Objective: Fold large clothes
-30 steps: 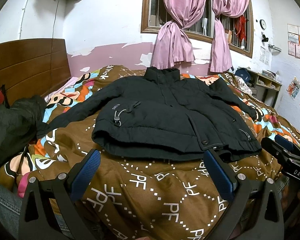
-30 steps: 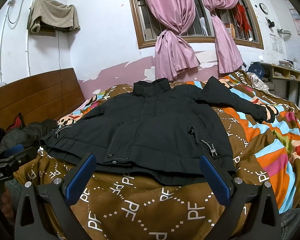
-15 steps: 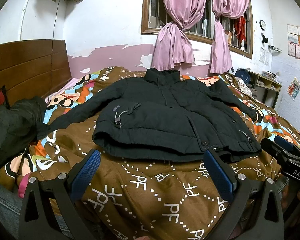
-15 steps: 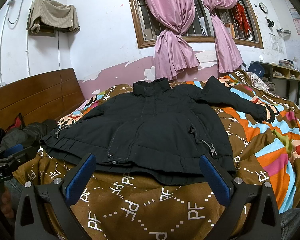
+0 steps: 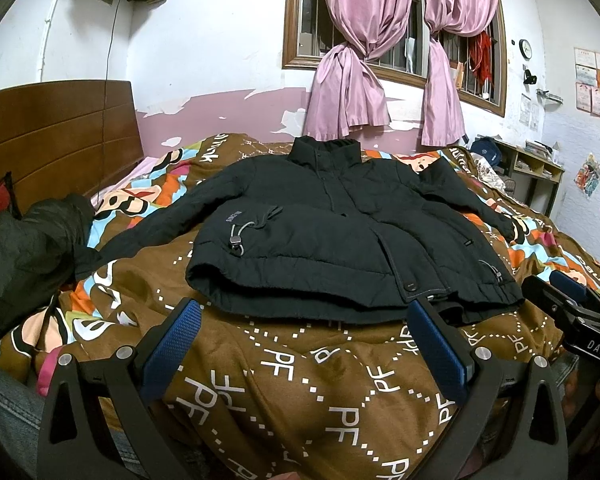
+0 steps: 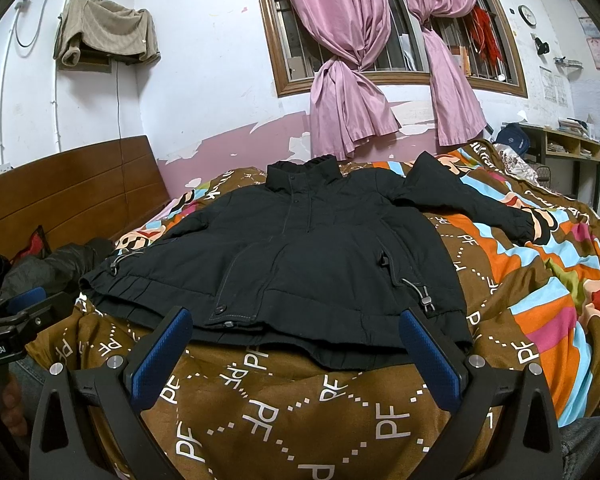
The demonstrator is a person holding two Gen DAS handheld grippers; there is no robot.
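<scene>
A black padded jacket (image 5: 332, 236) lies flat and face up on the bed, collar toward the far wall, both sleeves spread out; it also shows in the right wrist view (image 6: 300, 256). My left gripper (image 5: 304, 320) is open and empty, just short of the jacket's hem, left of its middle. My right gripper (image 6: 296, 328) is open and empty, just short of the hem at its right half. The right gripper also shows at the right edge of the left wrist view (image 5: 572, 300), and the left gripper at the left edge of the right wrist view (image 6: 24, 304).
A brown patterned quilt (image 5: 320, 380) with colourful stripes covers the bed. A dark bundle of clothes (image 5: 24, 248) lies at the left by the wooden headboard (image 5: 56, 136). Pink curtains (image 5: 352, 60) hang at the window. A shelf unit (image 6: 572, 160) stands at the far right.
The left wrist view has crept very slightly back and up from the hem. The jacket and right gripper have not visibly moved.
</scene>
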